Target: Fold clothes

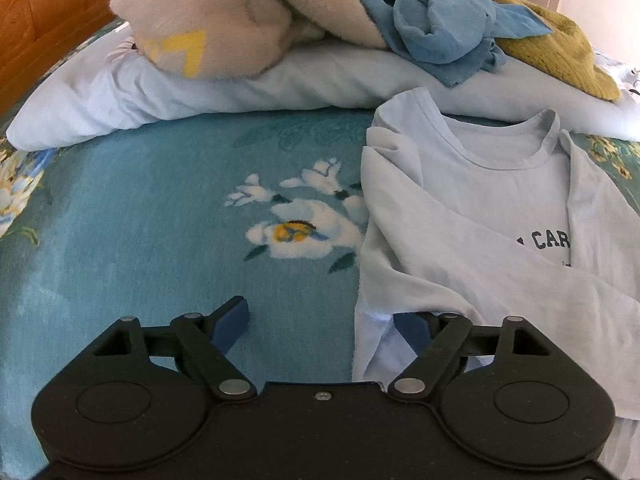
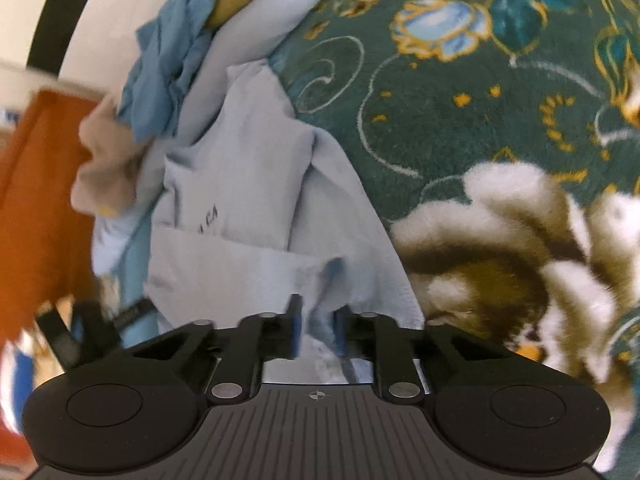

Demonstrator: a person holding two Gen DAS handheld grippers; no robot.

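- On a bed under a teal floral blanket (image 1: 140, 220), a pale blue long-sleeved shirt (image 1: 472, 208) lies face up, ahead and to the right of the left claw (image 1: 324, 326), its neckline toward the pillow and one sleeve laid diagonally across the chest over dark printed letters.
- Left claw: released, blue fingers (image 1: 232, 322) spread wide just above the blanket; the right-hand finger sits against the shirt's lower edge, the other on bare blanket, nothing pinched between them.
- Right claw (image 2: 316, 334): clenched on a bunched fold of the same shirt (image 2: 248, 184); the fabric rises between the two narrow blue pads (image 2: 295, 328), and the view is blurred.
- Beyond the shirt, farther from the left claw, a light blue pillow (image 1: 200, 92) runs across the head of the bed.
- Piled on that pillow: a beige fleece garment (image 1: 224, 16) with a yellow mark, a crumpled blue garment (image 1: 436, 28) and an olive knitted one (image 1: 560, 48), each touching its neighbour.
- At far left of the left claw's view, an orange-brown wooden headboard (image 1: 52, 16) stands behind the pillow.
- To the right of the right claw, the blanket shows a large white and brown flower (image 2: 520, 264).
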